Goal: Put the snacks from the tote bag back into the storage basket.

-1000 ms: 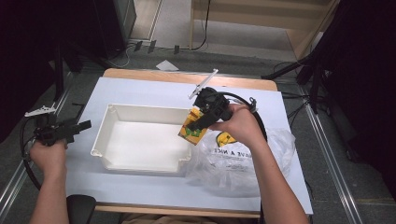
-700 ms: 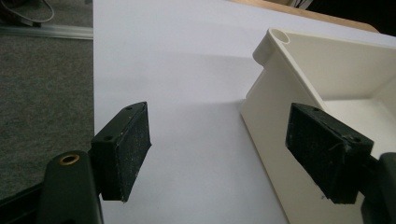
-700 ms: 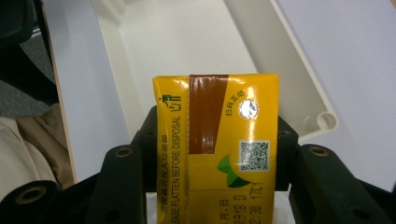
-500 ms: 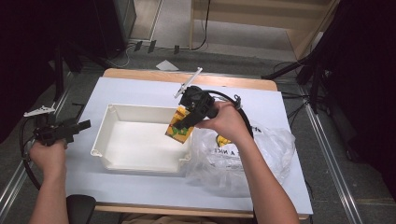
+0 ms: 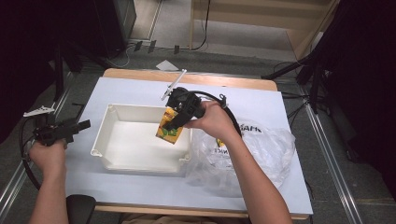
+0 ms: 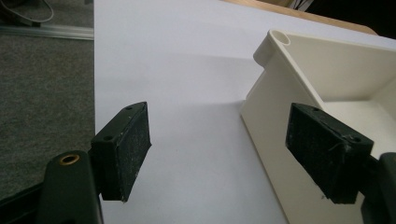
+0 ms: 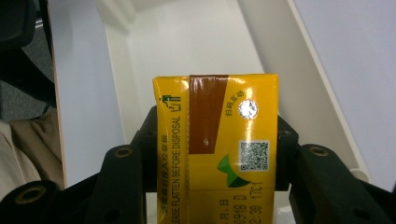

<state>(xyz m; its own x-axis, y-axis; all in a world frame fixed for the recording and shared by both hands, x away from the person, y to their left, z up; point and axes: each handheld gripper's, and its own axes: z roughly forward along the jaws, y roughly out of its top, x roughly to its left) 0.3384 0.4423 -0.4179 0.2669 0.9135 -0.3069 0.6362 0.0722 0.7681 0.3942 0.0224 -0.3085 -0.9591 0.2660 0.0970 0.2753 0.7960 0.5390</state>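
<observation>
Right gripper view gives me the clearest read: my right tool (image 7: pixel 212 154) is clamped on a yellow drink carton (image 7: pixel 217 140), one black jaw pressed against each narrow side, the foil straw-hole and a printed code facing the camera, and the white tray (image 7: pixel 187 42) lying open beyond and below it. From the high view, the right tool (image 5: pixel 180 116) holds the carton (image 5: pixel 170 126) tilted, above the tray's right end, just inside the rim (image 5: pixel 140 108) and not touching the floor of the tray. Beside it on the right, the crumpled clear plastic bag (image 5: pixel 261 149) sits on the pale blue desk (image 5: pixel 280 102), partly under my right forearm. I judge the step in hand to be carrying the carton over to the tray, with the release not yet made. The next move, as I see it, calls for lowering the carton until it nears the tray floor, then parting the jaws and lifting clear without dragging it along. My left tool (image 5: pixel 70 128) hangs off the tray's left side with its jaws wide apart and nothing between them; in the left gripper view it (image 6: pixel 233 154) looks along the tray's outer wall (image 6: pixel 271 135) over bare desk.
</observation>
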